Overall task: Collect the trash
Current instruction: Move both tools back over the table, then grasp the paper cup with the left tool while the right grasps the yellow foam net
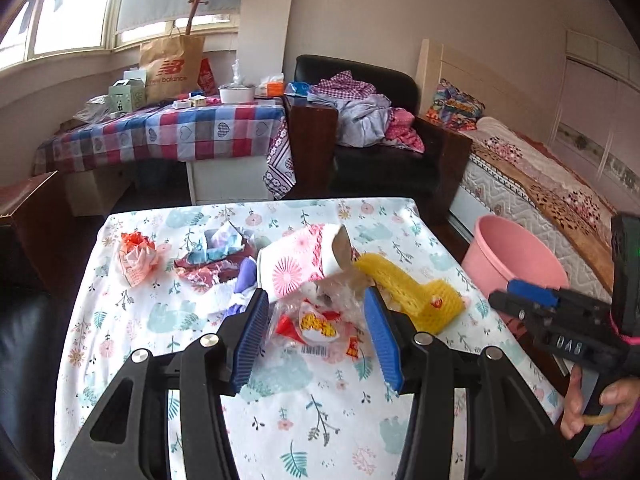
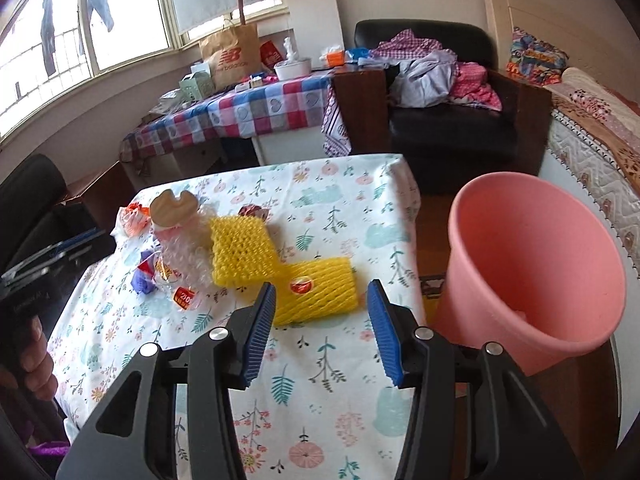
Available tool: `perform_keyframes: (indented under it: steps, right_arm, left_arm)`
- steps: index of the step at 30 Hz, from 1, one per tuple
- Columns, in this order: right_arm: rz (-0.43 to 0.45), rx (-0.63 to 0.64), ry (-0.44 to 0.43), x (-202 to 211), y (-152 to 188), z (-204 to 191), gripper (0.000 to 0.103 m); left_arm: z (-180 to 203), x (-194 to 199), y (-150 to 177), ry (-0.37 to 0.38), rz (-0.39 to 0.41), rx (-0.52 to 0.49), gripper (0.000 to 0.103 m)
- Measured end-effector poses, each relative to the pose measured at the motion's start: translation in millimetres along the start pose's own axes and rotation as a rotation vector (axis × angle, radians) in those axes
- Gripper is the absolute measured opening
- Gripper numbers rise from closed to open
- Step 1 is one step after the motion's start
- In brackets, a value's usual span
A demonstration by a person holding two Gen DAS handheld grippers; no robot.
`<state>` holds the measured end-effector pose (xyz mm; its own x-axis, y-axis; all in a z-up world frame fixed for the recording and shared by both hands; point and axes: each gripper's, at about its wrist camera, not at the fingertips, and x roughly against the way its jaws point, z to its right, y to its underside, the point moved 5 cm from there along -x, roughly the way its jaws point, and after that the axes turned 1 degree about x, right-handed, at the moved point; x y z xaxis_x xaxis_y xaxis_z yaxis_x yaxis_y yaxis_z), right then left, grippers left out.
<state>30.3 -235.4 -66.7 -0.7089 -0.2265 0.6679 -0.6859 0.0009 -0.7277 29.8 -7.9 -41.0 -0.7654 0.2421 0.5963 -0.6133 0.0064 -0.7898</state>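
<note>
Trash lies on a table with a floral cloth (image 1: 280, 420): a pink flowered paper cup (image 1: 298, 262) on its side, a clear snack wrapper (image 1: 316, 326), yellow foam fruit nets (image 1: 412, 290), a red-and-white bag (image 1: 136, 256) and crumpled wrappers (image 1: 216, 256). My left gripper (image 1: 316, 300) is open, its blue pads on either side of the snack wrapper. My right gripper (image 2: 322, 292) is open, its pads flanking the near yellow foam net (image 2: 316, 294). A pink bucket (image 2: 532, 264) stands to the right of the table.
A black armchair (image 1: 380, 160) with clothes, a checked-cloth table (image 1: 180, 132) with boxes and a paper bag, and a bed (image 1: 540, 176) stand behind. The right gripper shows in the left wrist view (image 1: 528, 296) near the bucket (image 1: 516, 256).
</note>
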Motion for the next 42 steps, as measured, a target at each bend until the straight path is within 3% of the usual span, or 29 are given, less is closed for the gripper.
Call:
perform_keyframes:
  steps: [6, 11, 16, 17, 19, 26, 36, 40, 42]
  right_arm:
    - [-0.021, 0.013, -0.018, -7, 0, -6, 0.048]
    - [-0.027, 0.018, -0.026, -11, 0, -8, 0.048]
    - [-0.036, 0.03, -0.047, -15, 1, -13, 0.048]
    - [-0.037, 0.036, -0.052, -16, 0, -15, 0.048]
    - [-0.037, 0.05, -0.064, -17, -1, -20, 0.048]
    - [-0.033, 0.092, -0.11, -21, -8, -41, 0.048]
    - [-0.04, 0.16, -0.165, -43, -22, -79, 0.048]
    - [-0.081, 0.114, -0.179, -58, -22, -74, 0.048]
    - [-0.096, 0.098, -0.169, -63, -20, -70, 0.04]
  left_arm:
    - [17, -22, -17, 0.003, -0.008, 0.012, 0.047]
    - [16, -45, -24, -0.015, -0.032, 0.036, 0.031]
    - [13, -61, -25, -0.026, -0.049, 0.049, 0.028]
    - [13, -62, -25, -0.023, -0.048, 0.047, 0.018]
    - [13, -62, -24, -0.012, -0.047, 0.033, 0.013]
    - [16, -44, -20, 0.008, -0.007, 0.009, 0.01]
    - [2, -19, -14, 0.011, 0.019, 0.053, 0.007]
    - [-1, -13, -12, 0.018, 0.025, 0.059, 0.007]
    - [-1, -11, -10, 0.019, 0.027, 0.057, 0.007]
